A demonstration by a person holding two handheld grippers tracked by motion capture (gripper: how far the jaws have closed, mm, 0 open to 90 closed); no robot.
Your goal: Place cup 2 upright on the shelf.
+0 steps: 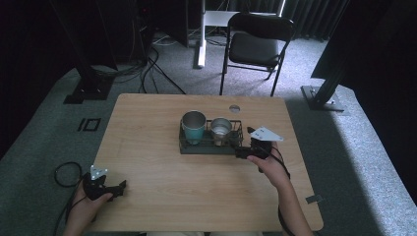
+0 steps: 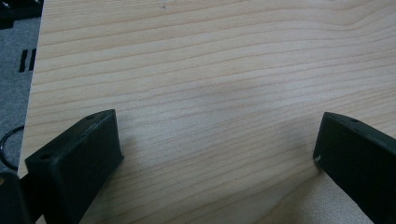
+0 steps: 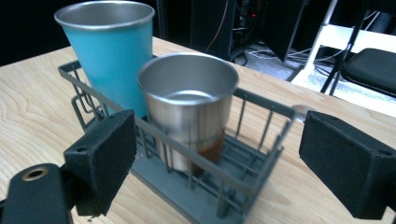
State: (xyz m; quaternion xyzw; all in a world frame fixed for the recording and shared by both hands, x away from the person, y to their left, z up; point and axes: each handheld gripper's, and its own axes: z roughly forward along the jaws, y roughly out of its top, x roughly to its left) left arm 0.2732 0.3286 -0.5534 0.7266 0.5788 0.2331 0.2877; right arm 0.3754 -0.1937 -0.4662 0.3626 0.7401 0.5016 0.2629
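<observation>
The wire rack (image 1: 209,146) sits right of centre on the surface (image 1: 147,147), and its two upright cups, the teal cup (image 1: 193,126) and the steel cup (image 1: 221,129), stand close together, blocking any low pass across it. The right tool (image 1: 242,153) is at the rack's right end, its jaws spread wide before the end wall and the steel cup (image 3: 189,112). The left tool (image 1: 119,188) has bare wood ahead of its wide-spread jaws, with open passage over the surface's left half and near edge.

Dim, dark-edged room; soft overhead light on the table (image 1: 162,147), close jaws slightly blurred.
</observation>
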